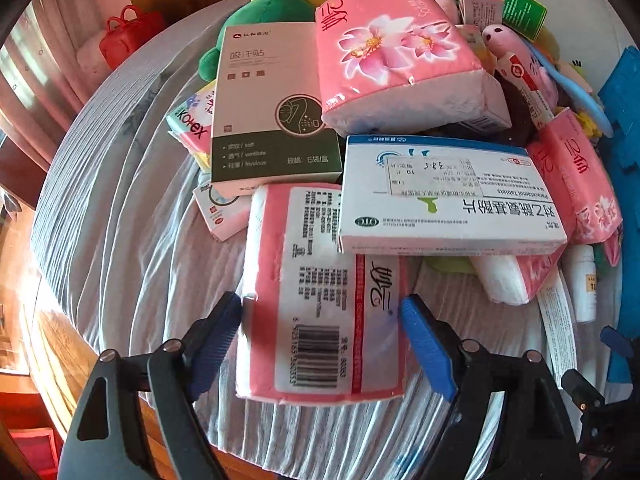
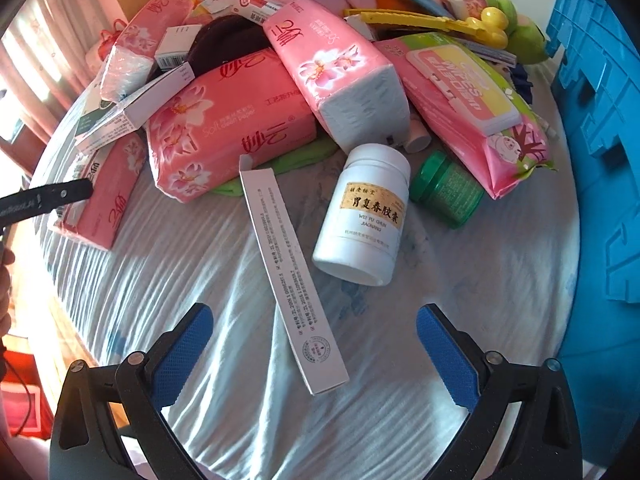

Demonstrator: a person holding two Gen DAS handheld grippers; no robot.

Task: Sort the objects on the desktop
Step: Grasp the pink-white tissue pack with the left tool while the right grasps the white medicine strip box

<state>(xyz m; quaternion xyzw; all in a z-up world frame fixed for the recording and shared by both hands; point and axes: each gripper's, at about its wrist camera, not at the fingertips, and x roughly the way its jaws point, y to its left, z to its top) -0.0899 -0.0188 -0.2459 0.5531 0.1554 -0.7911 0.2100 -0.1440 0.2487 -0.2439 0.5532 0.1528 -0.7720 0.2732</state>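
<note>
In the left wrist view a pink tissue pack (image 1: 320, 292) lies barcode-up on the striped cloth, between the blue pads of my left gripper (image 1: 322, 320). The jaws stand wide, the pads right at the pack's sides without squeezing it. A white-and-blue medicine box (image 1: 448, 196) rests on the pack's far end. In the right wrist view my right gripper (image 2: 315, 314) is open above the cloth. A long narrow white box (image 2: 292, 276) lies slanted between its fingers, untouched. Just beyond it lies a white pill bottle (image 2: 364, 216), with a green jar (image 2: 446, 188) to its right.
A heap of pink tissue packs (image 2: 224, 120), a wipes pack (image 2: 468, 104), small boxes and plush toys (image 1: 264, 20) fills the far side of the cloth-covered table (image 2: 460, 280). A blue crate (image 2: 600, 160) stands at the right. The table's left edge (image 1: 60, 320) drops to a wooden floor.
</note>
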